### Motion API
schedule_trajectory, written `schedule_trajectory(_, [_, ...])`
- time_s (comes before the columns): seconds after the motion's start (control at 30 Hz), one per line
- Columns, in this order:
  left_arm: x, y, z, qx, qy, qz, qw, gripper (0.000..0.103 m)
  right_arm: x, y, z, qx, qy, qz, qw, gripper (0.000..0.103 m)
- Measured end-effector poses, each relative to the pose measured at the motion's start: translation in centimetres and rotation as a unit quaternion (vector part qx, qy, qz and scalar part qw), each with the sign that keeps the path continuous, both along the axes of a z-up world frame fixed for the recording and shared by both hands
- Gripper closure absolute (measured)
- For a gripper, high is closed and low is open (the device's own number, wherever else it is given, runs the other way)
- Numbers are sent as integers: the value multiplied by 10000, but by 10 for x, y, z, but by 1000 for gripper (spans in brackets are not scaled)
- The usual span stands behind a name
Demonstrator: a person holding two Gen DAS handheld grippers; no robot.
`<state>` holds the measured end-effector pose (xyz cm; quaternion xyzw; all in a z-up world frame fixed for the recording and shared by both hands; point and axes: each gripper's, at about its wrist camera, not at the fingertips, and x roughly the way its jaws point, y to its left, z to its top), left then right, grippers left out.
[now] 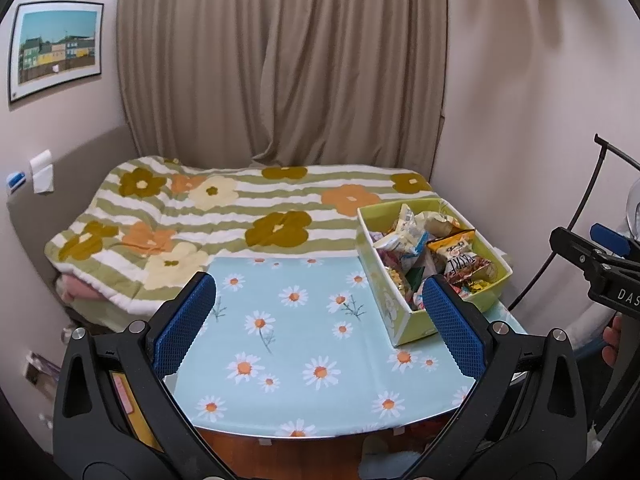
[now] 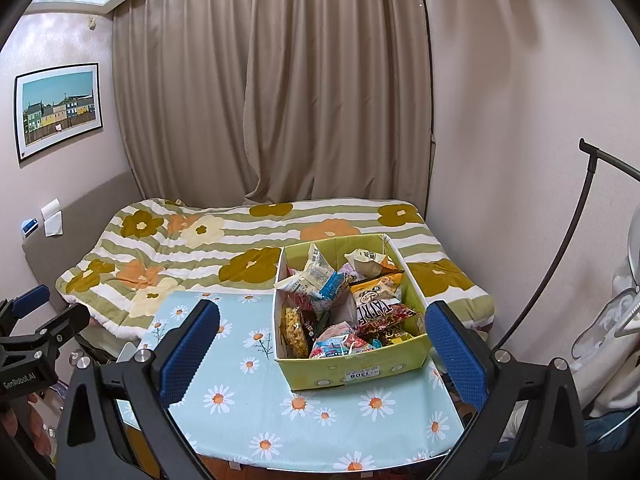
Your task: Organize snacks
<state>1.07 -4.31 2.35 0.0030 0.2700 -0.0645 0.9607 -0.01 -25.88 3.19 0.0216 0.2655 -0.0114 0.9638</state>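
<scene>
The left gripper point(image 1: 320, 312) was spread wide with nothing between its blue pads point(image 1: 182, 320), held above the near edge of the table point(image 1: 280, 344). The right gripper point(image 2: 326, 344) was likewise spread and empty, held above the table with the box in front of its fingers.

The table carried a light blue cloth printed with daisies. The green box point(image 2: 352, 372) stood on its right part, toward the far edge, against the bed. The box was open at the top and filled with snacks point(image 2: 340, 304): a pale packet with blue trim, an orange and red bag, a yellow block in clear wrap, and smaller wrapped pieces. All visible snacks lay inside the box; none were seen on the cloth.

Beyond the table lay the bed point(image 1: 200, 216) under a striped, flowered quilt, with a beige curtain point(image 1: 280, 60) behind it and a framed picture point(image 1: 56, 48) on the left wall.
</scene>
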Motion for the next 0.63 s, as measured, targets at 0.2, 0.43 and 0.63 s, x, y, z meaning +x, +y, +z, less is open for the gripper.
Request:
schedule_trajectory(0.2, [-2, 2, 1, 12, -1, 113, 9999, 0, 0, 0, -1, -1, 10, 1, 10000, 1])
schedule_trajectory(0.43, [-5, -4, 2, 487, -215, 488, 9974, 0, -2, 1, -1, 2, 8, 6, 10000, 1])
schedule_trajectory(0.63, [-2, -4, -1, 263, -283, 301, 9988, 0, -4, 4, -2, -11, 37, 41, 10000, 1])
